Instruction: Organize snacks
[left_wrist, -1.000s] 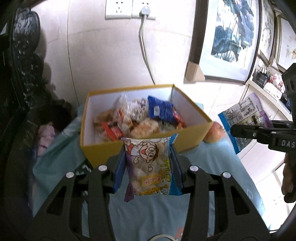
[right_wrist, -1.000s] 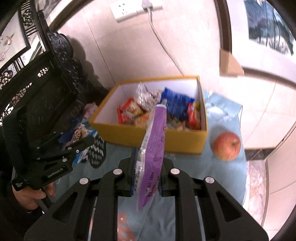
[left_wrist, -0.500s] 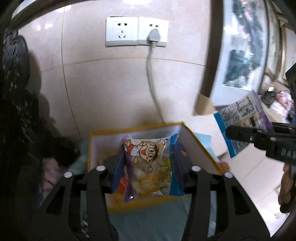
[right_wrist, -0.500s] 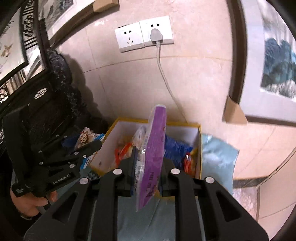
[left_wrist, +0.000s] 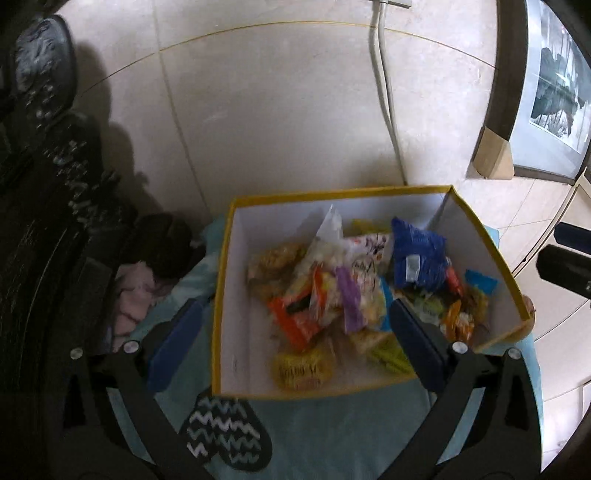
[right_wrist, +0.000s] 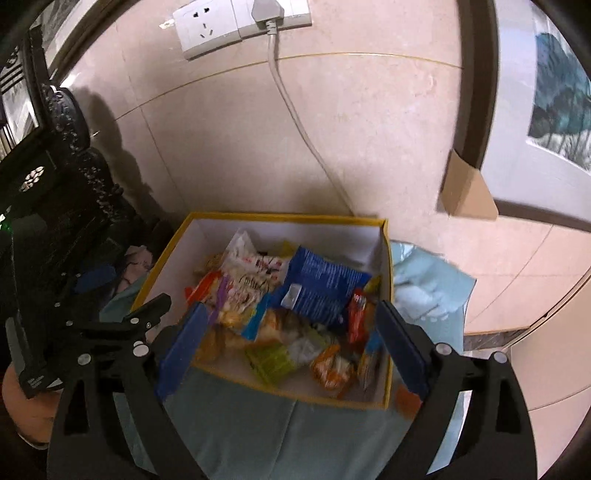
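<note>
A yellow-rimmed box (left_wrist: 236, 295) (right_wrist: 386, 317) with white inner walls stands on a light blue cloth and holds several snack packets, among them a blue packet (left_wrist: 415, 254) (right_wrist: 321, 288) and a purple-edged packet (left_wrist: 349, 299) (right_wrist: 221, 291). My left gripper (left_wrist: 291, 338) is open and empty, its blue pads spread wide over the box's near side. My right gripper (right_wrist: 288, 341) is open and empty too, above the box's near edge. The left gripper also shows at the left of the right wrist view (right_wrist: 122, 321).
The cloth (left_wrist: 332, 435) covers the surface in front of the box. A black-and-white zigzag item (left_wrist: 225, 432) lies on it by the box. A dark carved cabinet (left_wrist: 44, 184) stands left. A cable (right_wrist: 295, 122) runs down the tiled wall. A framed picture (left_wrist: 550, 85) leans at right.
Both grippers have opened and let go of their packets, which now lie in the box. Both cameras have tilted down over the box.
</note>
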